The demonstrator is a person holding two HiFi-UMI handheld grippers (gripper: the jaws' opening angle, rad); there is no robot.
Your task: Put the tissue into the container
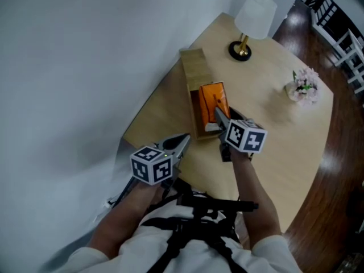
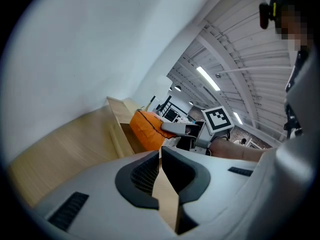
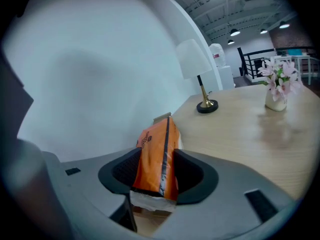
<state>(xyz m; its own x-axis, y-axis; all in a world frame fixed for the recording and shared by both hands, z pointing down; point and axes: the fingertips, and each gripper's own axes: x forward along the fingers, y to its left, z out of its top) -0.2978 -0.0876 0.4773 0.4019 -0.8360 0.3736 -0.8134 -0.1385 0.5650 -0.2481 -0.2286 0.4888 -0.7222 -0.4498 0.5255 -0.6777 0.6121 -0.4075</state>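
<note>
Right tongs pinching orange tissue pack at near end, pads on broad faces. Left tongs pressed together, empty, low over table, near-left of pack. Pack at open near part of wooden container; contact unclear. Likely light, soft, squashy, film wrap slippery: gentle mid-width pinch safest.

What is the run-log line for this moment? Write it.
right gripper: shut on tissue pack | tissue pack: at wooden container opening | left gripper: shut, empty

One tissue pack, one container, one lamp, one vase
</note>
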